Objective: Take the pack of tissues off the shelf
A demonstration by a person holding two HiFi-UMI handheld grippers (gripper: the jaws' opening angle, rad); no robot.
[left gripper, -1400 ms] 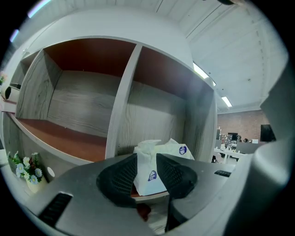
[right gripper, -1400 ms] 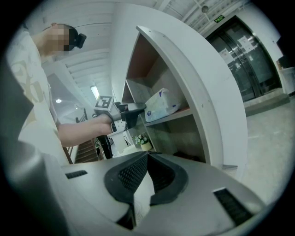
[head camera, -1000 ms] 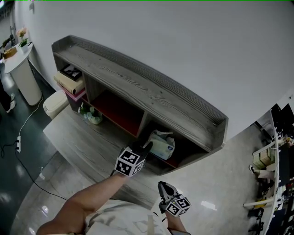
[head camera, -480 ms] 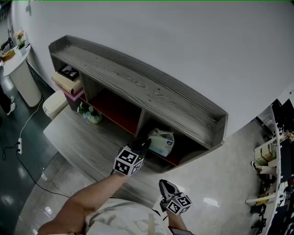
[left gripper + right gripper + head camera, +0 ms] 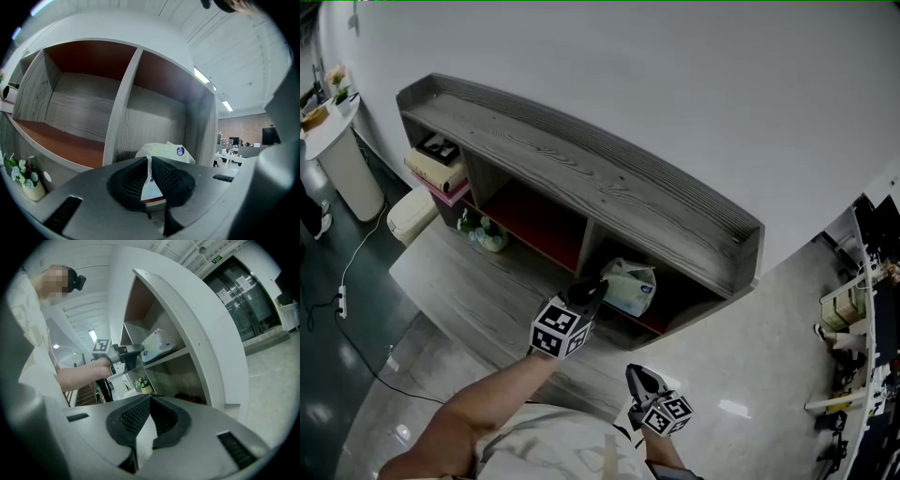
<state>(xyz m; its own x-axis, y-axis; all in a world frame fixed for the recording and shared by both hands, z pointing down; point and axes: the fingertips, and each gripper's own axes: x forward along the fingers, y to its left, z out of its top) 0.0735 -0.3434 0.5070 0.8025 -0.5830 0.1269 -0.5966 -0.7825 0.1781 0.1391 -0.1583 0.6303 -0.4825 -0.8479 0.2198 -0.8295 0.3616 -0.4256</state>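
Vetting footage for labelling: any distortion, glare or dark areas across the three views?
Head view: dim, bluish cast; the shelf bows with lens curvature; glare spots on the floor. Left gripper view: strong fisheye, black corners; pack of tissues is sharp. Right gripper view: same fisheye and vignette; mosaic patch upper left.

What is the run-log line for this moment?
left gripper: jaws just closed, pinching white plastic tissue pack by its edge | pack: in right compartment of grey wooden shelf | right gripper: shut, empty
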